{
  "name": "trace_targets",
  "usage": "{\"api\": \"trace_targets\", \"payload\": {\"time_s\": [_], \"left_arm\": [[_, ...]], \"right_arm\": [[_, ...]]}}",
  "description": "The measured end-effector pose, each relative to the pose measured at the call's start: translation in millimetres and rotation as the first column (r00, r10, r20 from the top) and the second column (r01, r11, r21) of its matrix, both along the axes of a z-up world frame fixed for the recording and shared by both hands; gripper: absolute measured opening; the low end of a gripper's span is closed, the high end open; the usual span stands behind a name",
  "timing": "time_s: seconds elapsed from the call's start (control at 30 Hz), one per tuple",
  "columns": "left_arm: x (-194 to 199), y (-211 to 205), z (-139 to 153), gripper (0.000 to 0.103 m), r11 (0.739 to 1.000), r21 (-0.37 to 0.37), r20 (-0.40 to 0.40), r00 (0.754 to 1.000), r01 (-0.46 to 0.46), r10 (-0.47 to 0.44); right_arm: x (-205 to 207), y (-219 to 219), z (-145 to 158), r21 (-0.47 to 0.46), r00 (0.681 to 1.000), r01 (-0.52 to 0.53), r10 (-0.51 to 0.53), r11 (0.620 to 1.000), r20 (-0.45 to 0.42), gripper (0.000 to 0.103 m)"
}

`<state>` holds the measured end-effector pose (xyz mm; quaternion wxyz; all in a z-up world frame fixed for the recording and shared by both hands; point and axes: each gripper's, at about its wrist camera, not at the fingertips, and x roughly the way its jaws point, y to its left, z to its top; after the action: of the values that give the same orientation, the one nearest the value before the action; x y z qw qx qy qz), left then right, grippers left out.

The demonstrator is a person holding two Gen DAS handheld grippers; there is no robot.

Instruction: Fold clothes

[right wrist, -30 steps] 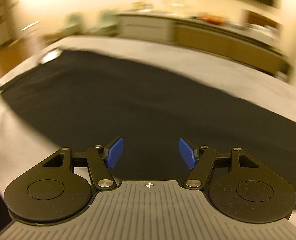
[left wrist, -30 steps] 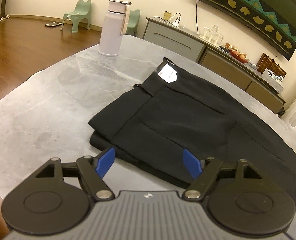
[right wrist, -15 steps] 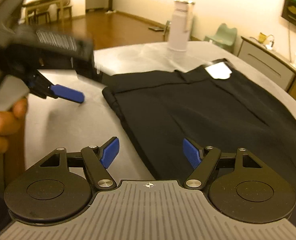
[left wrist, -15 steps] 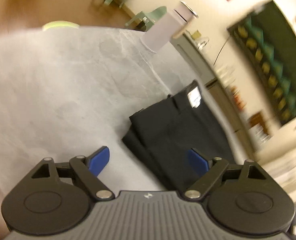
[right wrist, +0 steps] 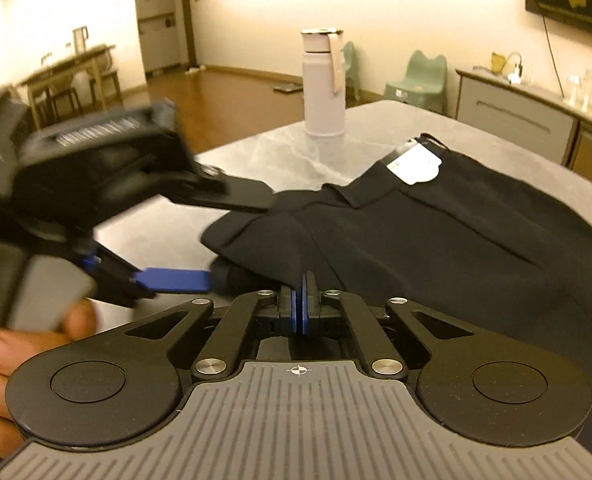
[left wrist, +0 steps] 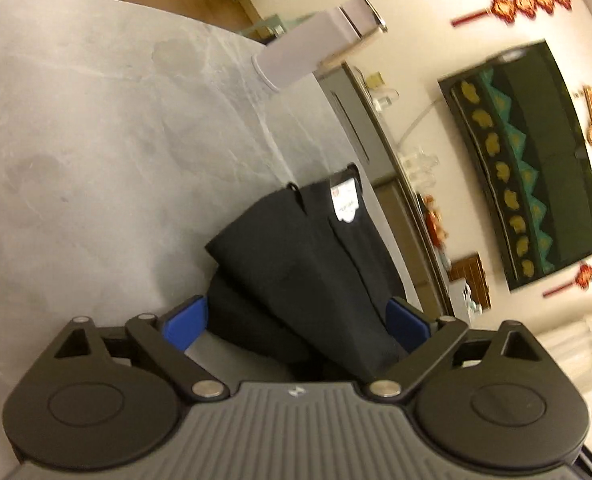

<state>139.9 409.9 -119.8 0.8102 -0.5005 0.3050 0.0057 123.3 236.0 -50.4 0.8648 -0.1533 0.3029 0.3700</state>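
I have the right gripper (right wrist: 302, 302) down at the near edge of the black trousers (right wrist: 436, 232), its jaws clenched together on a pinch of the top layer of cloth, which rises to the blue pads in a small peak. The left gripper (left wrist: 296, 320) is tipped on its side beside it, jaws released and spread wide, straddling the corner of the same trousers without biting; in the right wrist view I can see one of its blue fingers (right wrist: 171, 280) lying just beside the fabric edge, with a hand (right wrist: 11, 344) on the grip behind it.

The trousers lie on the grey marbled worktop (left wrist: 95, 140), doubled so that one layer sits on another, waistband and its white label (right wrist: 416, 166) at the far end near a white bottle (right wrist: 323, 84), which stands on the worktop apart from the cloth. The legs run off to the right beyond what I can see.

My judgement on progress: the garment is already laid leg on leg, flat and fairly smooth, so a lengthwise fold is in place. It is not yet a compact bundle, as far as the visible length suggests. With one edge pinched and the other gripper poised at the corner, I would say a further fold across the length is what remains.
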Motion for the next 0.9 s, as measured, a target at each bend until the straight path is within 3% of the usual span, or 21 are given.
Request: {"api": "trace_targets", "payload": {"time_s": [0.1,0.17,0.23,0.27,0.3,0.43,0.5,0.57,0.77,0.83,0.9], "left_arm": [[-4.3,6.7,-3.9,0.071,0.999,-0.032,0.003,0.999,-0.036,0.036],[-7.3,10.7,-2.8,0.071,0.998,-0.034,0.008,0.999,-0.047,0.048],[-9.1,12.6,0.7,0.073,0.999,-0.027,0.016,0.999,-0.043,0.044],[-10.0,13.6,2.5,0.073,0.999,-0.024,0.021,0.999,-0.041,0.042],[-10.9,14.6,4.3,0.075,0.999,-0.02,0.025,0.999,-0.039,0.039],[-14.5,18.5,11.4,0.077,0.999,-0.007,0.041,0.999,-0.031,0.031],[-18.9,20.1,14.0,0.081,1.0,0.003,0.045,0.999,-0.031,0.031],[-26.4,19.5,13.8,0.089,0.999,0.006,0.042,0.999,-0.034,0.034],[-41.2,12.5,7.4,0.092,0.999,-0.031,0.031,0.999,-0.043,0.044],[-49.7,16.7,8.3,0.093,0.996,-0.029,0.044,0.996,-0.082,0.083],[-55.6,24.0,7.8,0.093,0.994,-0.042,0.046,0.993,-0.104,0.106]], "right_arm": [[3.3,-4.9,3.7,0.011,1.0,-0.007,0.007,1.0,0.004,0.001],[5.4,-8.2,6.2,0.019,1.0,-0.012,0.012,1.0,0.006,0.004],[6.9,-7.0,6.8,0.009,0.999,-0.024,0.024,1.0,0.024,0.024],[6.3,1.1,4.0,-0.025,0.997,-0.042,0.043,0.999,0.056,0.049],[5.7,9.2,1.1,-0.06,0.994,-0.059,0.064,0.996,0.088,0.06],[4.8,40.7,-10.9,-0.199,0.97,-0.116,0.154,0.973,0.189,0.058],[9.6,51.5,-17.8,-0.234,0.966,-0.153,0.195,0.96,0.168,0.023],[16.7,52.8,-14.5,-0.221,0.972,-0.138,0.175,0.966,0.159,0.002],[40.1,24.1,12.2,-0.04,0.991,-0.079,0.083,0.996,0.105,0.002],[39.0,23.8,12.2,-0.042,0.988,-0.134,0.137,0.99,0.077,0.018],[32.4,32.5,5.0,-0.093,0.976,-0.201,0.208,0.975,0.068,0.053]]}}
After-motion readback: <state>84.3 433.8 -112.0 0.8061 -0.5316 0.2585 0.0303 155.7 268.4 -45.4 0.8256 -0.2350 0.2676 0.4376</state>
